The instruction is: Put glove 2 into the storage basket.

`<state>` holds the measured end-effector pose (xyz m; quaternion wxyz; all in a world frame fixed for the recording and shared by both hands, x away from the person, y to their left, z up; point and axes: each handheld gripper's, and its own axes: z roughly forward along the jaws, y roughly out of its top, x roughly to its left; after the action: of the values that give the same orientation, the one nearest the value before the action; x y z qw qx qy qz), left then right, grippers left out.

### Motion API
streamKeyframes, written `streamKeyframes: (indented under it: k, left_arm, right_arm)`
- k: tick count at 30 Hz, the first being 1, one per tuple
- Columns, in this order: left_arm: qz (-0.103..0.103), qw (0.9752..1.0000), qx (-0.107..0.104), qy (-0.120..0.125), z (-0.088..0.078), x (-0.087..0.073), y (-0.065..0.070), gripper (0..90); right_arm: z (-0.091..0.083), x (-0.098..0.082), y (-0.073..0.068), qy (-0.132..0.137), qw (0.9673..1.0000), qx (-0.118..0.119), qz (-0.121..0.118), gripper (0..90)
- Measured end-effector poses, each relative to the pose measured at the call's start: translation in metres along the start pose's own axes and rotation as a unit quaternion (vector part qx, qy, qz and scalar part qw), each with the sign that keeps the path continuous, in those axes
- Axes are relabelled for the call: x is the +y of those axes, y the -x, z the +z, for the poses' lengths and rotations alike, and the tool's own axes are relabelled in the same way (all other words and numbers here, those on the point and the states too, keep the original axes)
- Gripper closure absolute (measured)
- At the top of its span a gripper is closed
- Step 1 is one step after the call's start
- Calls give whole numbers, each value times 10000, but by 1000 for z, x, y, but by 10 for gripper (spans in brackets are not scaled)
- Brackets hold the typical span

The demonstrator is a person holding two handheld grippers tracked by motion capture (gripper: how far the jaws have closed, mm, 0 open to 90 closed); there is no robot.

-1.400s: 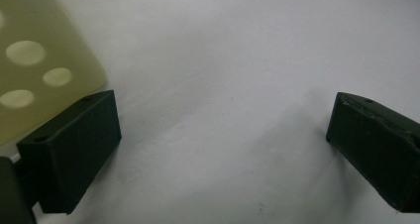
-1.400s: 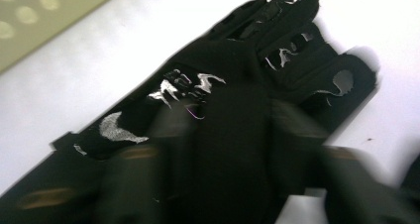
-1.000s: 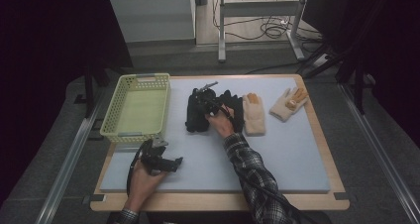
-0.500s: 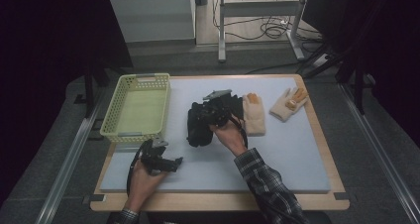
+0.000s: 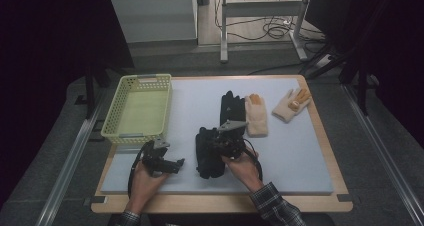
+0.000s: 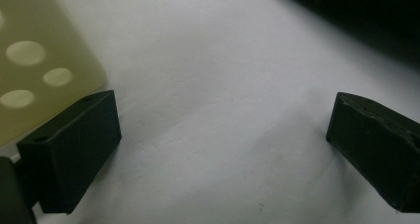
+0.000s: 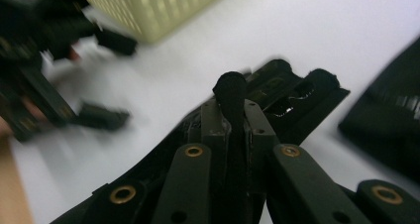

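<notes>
My right gripper is shut on a black glove that lies at the near middle of the blue-grey mat. In the right gripper view a fold of this black glove is pinched between the closed jaws. A second black glove lies flat farther back, next to a beige glove. A beige and orange glove rests at the far right. My left gripper rests on the mat near the front left, its jaws wide open with only bare mat between them.
A pale green basket stands empty at the mat's far left; its wall is just beside my left gripper. The mat sits on a wooden table. Dark floor and cables lie beyond the far edge.
My right gripper has pulled the black glove off the other black glove and dragged it toward the near edge. The left gripper has stayed put.
</notes>
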<state>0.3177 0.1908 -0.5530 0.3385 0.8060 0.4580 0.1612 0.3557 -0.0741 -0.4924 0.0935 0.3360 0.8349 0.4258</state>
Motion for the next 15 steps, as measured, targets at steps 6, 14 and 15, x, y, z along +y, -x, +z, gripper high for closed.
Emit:
streamKeyframes:
  k: [6, 14, 15]
  left_arm:
    - [-16, 10000, 2, 19, 0, 0, 0, 8]
    - [11, 10000, -1, -6, 0, 0, 0, 8]
    - [-7, 10000, 0, -4, 0, 0, 0, 8]
  right_arm:
    - [4, -21, 8, -204, 9997, -22, -99, 519]
    - [-22, 3, 46, 23, 9992, -393, -115, 441]
    - [-22, 5, 52, -3, 9988, -476, -132, 447]
